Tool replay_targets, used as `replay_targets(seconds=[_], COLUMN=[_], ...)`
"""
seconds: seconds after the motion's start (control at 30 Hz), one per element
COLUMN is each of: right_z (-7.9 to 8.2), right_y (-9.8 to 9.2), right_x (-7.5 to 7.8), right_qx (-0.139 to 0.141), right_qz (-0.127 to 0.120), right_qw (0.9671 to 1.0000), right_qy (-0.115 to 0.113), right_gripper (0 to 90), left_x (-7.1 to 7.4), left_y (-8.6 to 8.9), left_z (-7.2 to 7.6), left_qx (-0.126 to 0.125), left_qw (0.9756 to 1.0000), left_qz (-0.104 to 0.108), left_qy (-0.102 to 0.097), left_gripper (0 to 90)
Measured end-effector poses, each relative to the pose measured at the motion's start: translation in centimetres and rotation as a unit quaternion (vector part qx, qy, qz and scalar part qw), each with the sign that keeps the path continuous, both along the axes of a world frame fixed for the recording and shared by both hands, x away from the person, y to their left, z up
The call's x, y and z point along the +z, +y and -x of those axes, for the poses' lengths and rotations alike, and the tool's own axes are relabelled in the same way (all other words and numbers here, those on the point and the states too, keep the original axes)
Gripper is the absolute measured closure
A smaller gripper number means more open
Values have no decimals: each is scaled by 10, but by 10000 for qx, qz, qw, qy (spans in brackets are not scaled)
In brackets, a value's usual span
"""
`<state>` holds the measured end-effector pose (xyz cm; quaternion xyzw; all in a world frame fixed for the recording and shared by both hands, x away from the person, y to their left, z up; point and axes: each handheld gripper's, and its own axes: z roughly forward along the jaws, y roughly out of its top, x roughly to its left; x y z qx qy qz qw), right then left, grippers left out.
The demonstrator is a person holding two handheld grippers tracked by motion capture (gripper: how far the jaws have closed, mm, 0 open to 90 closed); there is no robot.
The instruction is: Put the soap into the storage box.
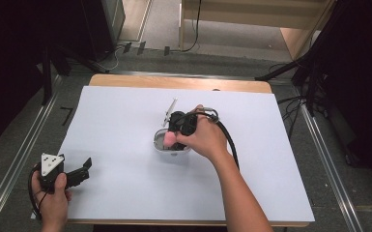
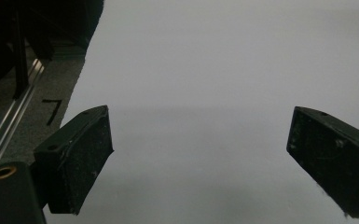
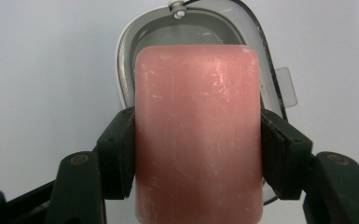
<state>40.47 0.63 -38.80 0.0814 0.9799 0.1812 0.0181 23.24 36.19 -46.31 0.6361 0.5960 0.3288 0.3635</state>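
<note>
A pink soap bar [image 3: 198, 135] is clamped between the jaws of my right gripper [image 3: 198, 154], which is shut on it. In the high view the right gripper [image 1: 171, 137] holds the pink bar [image 1: 168, 140] just over a white oval soap case [image 1: 160, 146] near the middle of the sheet. The case [image 3: 130, 51] lies open directly behind the bar, and its lid [image 1: 170, 112] stands up at the far side. My left gripper [image 1: 84, 166] rests at the near left corner of the sheet. Its jaws stand wide open over bare paper [image 2: 200, 149].
A white sheet [image 1: 125, 121] covers a wooden table [image 1: 125, 80]. Metal rails [image 1: 24, 145] run along the floor on both sides. Dark tripod legs [image 1: 290, 67] and cables lie beyond the far right corner.
</note>
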Motion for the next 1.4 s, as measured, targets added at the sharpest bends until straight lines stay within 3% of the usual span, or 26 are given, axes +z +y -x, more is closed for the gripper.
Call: replay_targets(seconds=[0.87, 0.93, 1.07, 1.4], right_z=[-8, -8, -8, -5], right_y=[6, 6, 3, -9], right_x=[-5, -5, 3, 8], right_qx=[48, -16, -169, -338], right_qz=[-38, -58, -324, -334], right_qw=[10000, 10000, 9993, 9989], right_qy=[57, 68, 127, 30], right_gripper=[387, 380, 373, 351], left_x=[0, 0, 0, 0], left_y=[1, 1, 1, 1], left_z=[0, 0, 0, -1], left_qx=[2, 3, 3, -9], left_qw=[10000, 10000, 10000, 10000], left_qz=[53, 54, 55, 48], left_qy=[1, 0, 2, -1], left_gripper=[73, 73, 73, 73])
